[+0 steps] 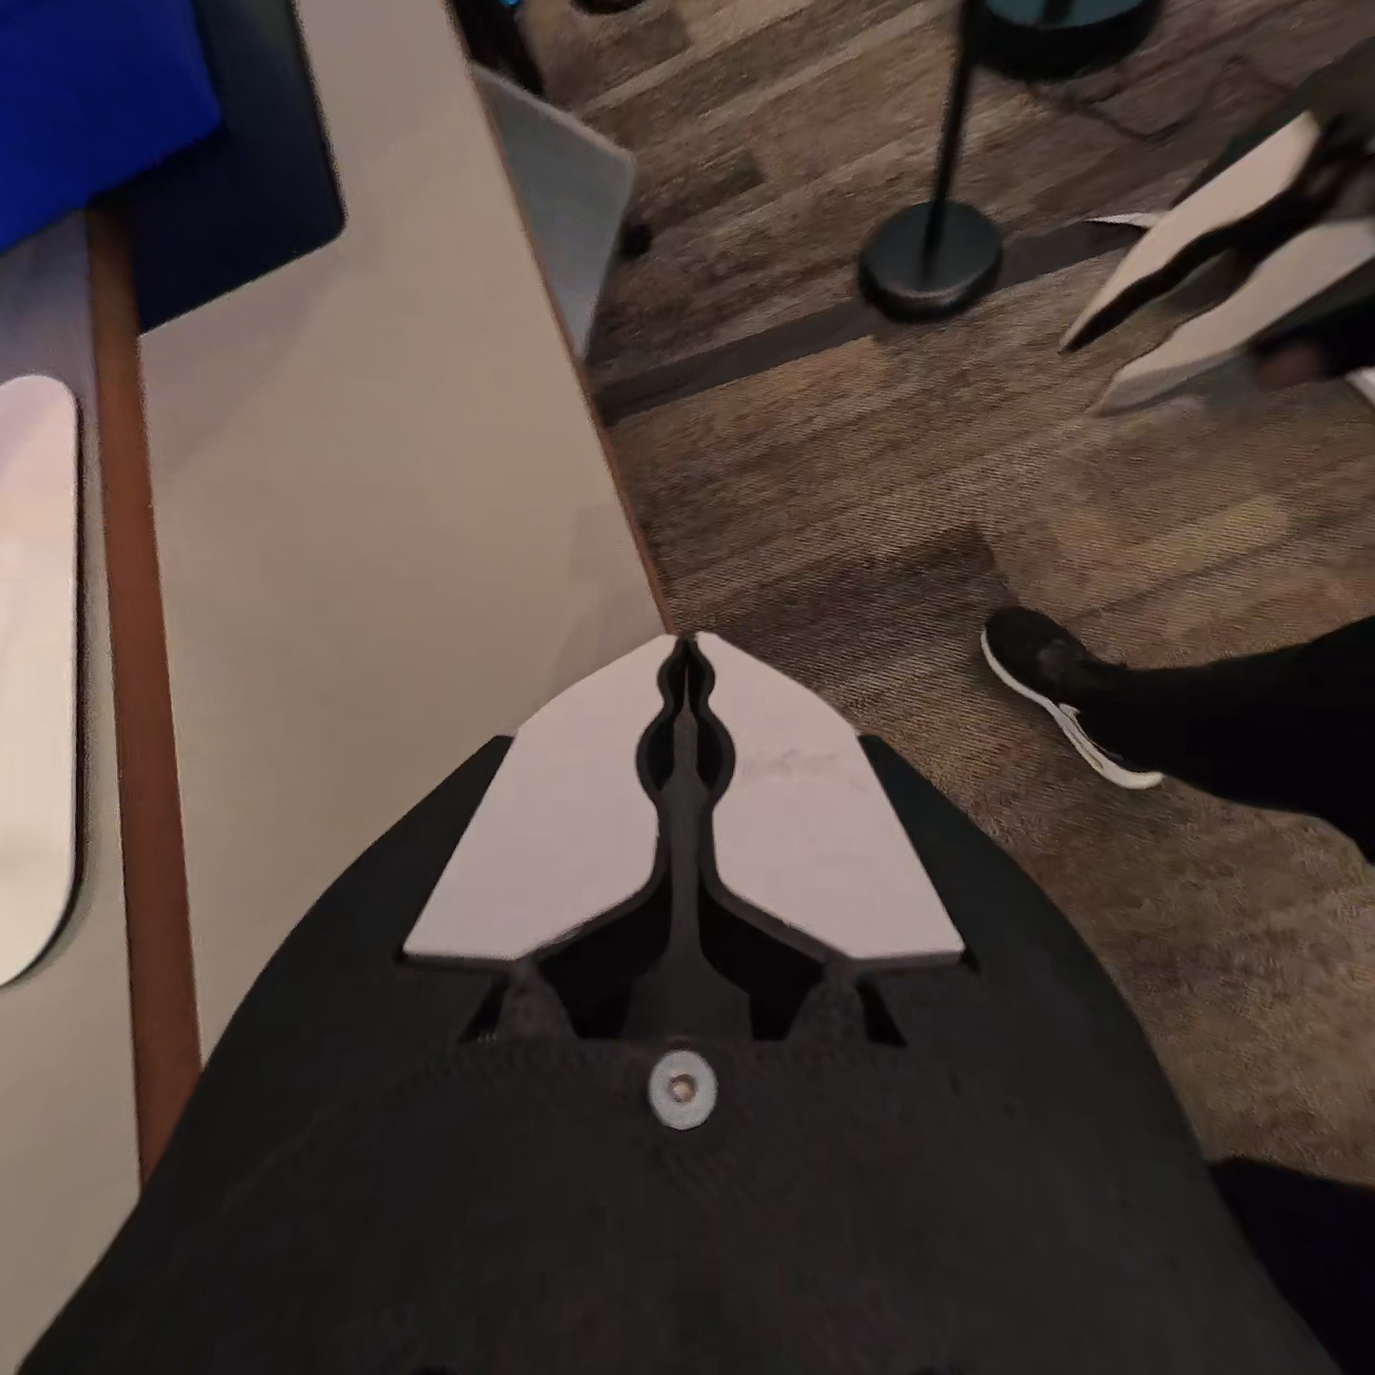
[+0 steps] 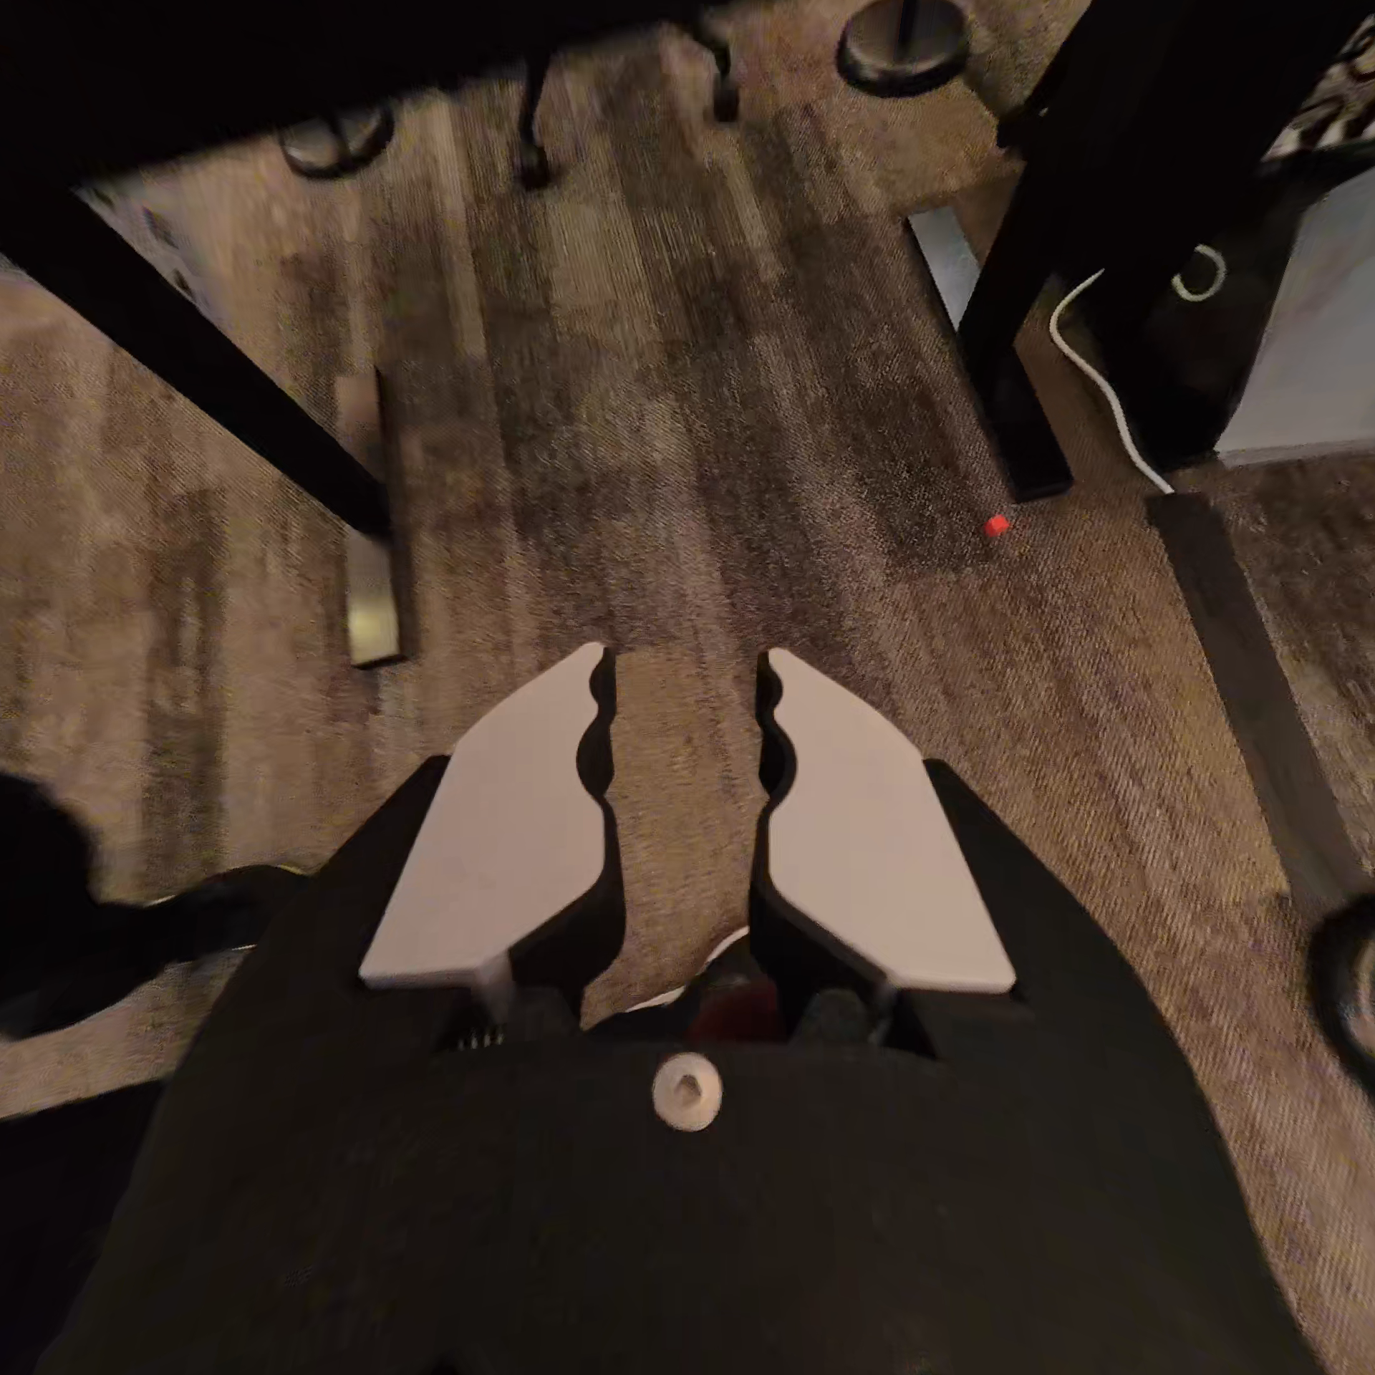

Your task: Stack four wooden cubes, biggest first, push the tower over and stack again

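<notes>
No wooden cubes show on the table in either view. My left gripper (image 1: 688, 641) is shut and empty, its tips over the corner edge of a beige table (image 1: 357, 476). My right gripper (image 2: 686, 658) is open and empty, pointing down at the carpet floor (image 2: 670, 446). The right gripper also shows in the left wrist view (image 1: 1101, 372) at the upper right, over the floor, jaws apart. A small red cube (image 2: 995, 526) lies on the carpet, far ahead and right of the right gripper, near a black table leg (image 2: 1019, 417).
A blue cloth (image 1: 82, 97) and a dark mat (image 1: 245, 186) lie at the table's far left. A black round lamp stand base (image 1: 930, 257) stands on the floor. A person's black shoe (image 1: 1056, 692) is at right. A white cable (image 2: 1101, 372) runs by the black leg. There is about 25 centimetres between the tips of the two grippers.
</notes>
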A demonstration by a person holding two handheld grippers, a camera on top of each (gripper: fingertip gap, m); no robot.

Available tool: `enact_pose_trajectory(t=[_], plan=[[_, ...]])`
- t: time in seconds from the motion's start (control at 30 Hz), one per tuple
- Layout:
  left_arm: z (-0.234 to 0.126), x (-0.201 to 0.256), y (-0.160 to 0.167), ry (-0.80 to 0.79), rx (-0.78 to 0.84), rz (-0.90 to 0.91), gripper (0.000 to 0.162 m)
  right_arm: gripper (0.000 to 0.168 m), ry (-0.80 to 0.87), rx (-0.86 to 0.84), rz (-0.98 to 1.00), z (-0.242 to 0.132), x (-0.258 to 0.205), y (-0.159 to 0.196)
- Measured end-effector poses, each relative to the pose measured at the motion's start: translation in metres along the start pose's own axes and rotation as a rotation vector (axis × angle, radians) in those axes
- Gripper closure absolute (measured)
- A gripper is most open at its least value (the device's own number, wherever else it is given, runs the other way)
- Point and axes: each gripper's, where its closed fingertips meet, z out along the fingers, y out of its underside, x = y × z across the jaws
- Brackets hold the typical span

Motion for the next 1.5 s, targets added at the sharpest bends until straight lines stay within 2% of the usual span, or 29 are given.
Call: enact_pose_trajectory(t=[0.03, 0.17, 0.23, 0.33, 0.5, 0.57, 0.67, 0.73, 0.77, 0.9, 0.93, 1.13, 1.2, 1.37, 1.5], plan=[[0.008, -0.003, -0.004, -0.023, -0.01, -0.022, 0.162, 0.131, -0.016, -0.009, -0.013, 0.032, 0.034, 0.013], [0.036, -0.011, -0.017, -0.085, -0.063, -0.037, 0.162, 0.12, -0.052, -0.009, -0.019, 0.161, 0.151, 0.053], [0.049, -0.021, -0.03, -0.109, -0.053, -0.082, 0.162, 0.118, -0.078, -0.018, 0.002, 0.227, 0.193, 0.073], [0.066, -0.031, -0.038, -0.145, -0.083, -0.04, 0.16, 0.114, -0.077, -0.052, 0.007, 0.322, 0.247, 0.107], [0.07, -0.035, -0.04, -0.158, -0.091, -0.057, 0.155, 0.099, -0.049, -0.111, -0.104, 0.46, 0.304, 0.153], [0.071, -0.035, -0.04, -0.155, -0.091, -0.066, 0.154, 0.1, -0.023, -0.133, -0.154, 0.505, 0.323, 0.16], [0.072, -0.037, -0.04, -0.147, -0.093, -0.094, 0.151, 0.091, 0.033, -0.15, -0.209, 0.567, 0.35, 0.166], [0.072, -0.038, -0.04, -0.151, -0.094, -0.102, 0.149, 0.105, 0.146, -0.19, -0.251, 0.601, 0.378, 0.168], [0.073, -0.039, -0.04, -0.148, -0.096, -0.116, 0.148, 0.113, 0.164, -0.213, -0.257, 0.616, 0.387, 0.169], [0.075, -0.041, -0.041, -0.128, -0.12, -0.171, 0.145, 0.11, 0.17, -0.288, -0.23, 0.656, 0.414, 0.175], [0.075, -0.042, -0.041, -0.128, -0.126, -0.181, 0.144, 0.107, 0.161, -0.302, -0.233, 0.663, 0.418, 0.176], [0.076, -0.043, -0.041, -0.127, -0.136, -0.215, 0.143, 0.116, 0.121, -0.413, -0.229, 0.694, 0.431, 0.194], [0.076, -0.043, -0.041, -0.128, -0.134, -0.215, 0.142, 0.14, 0.029, -0.43, -0.207, 0.698, 0.421, 0.197], [0.077, -0.044, -0.041, -0.144, -0.124, -0.207, 0.142, 0.145, -0.024, -0.478, -0.216, 0.695, 0.418, 0.197], [0.078, -0.045, -0.041, -0.155, -0.118, -0.203, 0.141, 0.145, -0.091, -0.341, -0.144, 0.672, 0.39, 0.17]])
